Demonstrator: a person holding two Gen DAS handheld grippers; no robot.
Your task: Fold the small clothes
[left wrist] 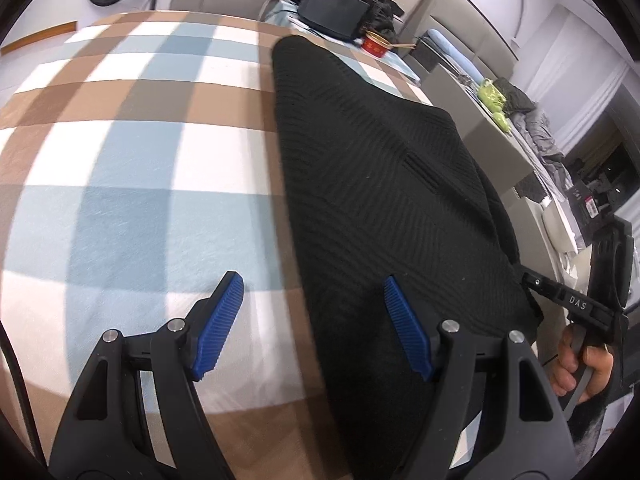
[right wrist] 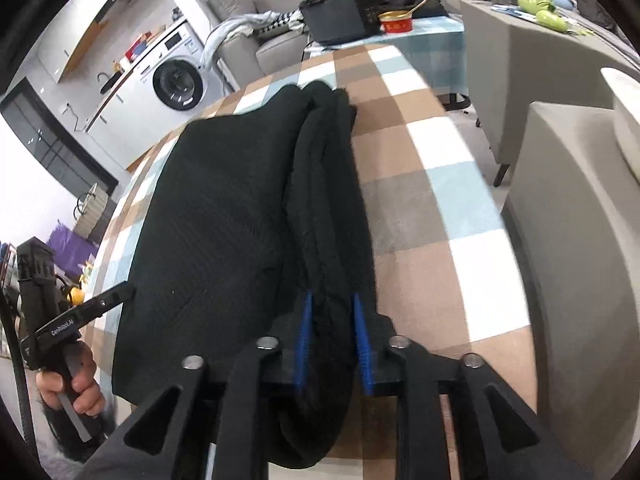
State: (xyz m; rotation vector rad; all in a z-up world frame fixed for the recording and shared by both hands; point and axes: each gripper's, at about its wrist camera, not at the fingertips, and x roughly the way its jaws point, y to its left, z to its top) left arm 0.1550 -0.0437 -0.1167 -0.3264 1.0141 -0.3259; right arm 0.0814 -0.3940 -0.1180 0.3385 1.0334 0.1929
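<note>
A black ribbed knit garment [left wrist: 380, 168] lies lengthwise on the checked blanket [left wrist: 132, 200]. My left gripper [left wrist: 313, 278] hangs open over its left edge, one blue pad above the blanket and the other above the knit, nothing between them. In the right wrist view the garment [right wrist: 224, 216] has its right side folded into a thick doubled ridge [right wrist: 328, 200]. My right gripper [right wrist: 331, 297] straddles the near end of that ridge, its narrow-set pads flanking the fabric without clamping it. A hand holds each gripper at the garment's near corners.
A black box [right wrist: 340, 16] and a red bowl [right wrist: 396, 22] stand at the blanket's far end. Grey upholstered furniture [right wrist: 560, 200] runs close along the right. A washing machine [right wrist: 178, 82] is at the far left.
</note>
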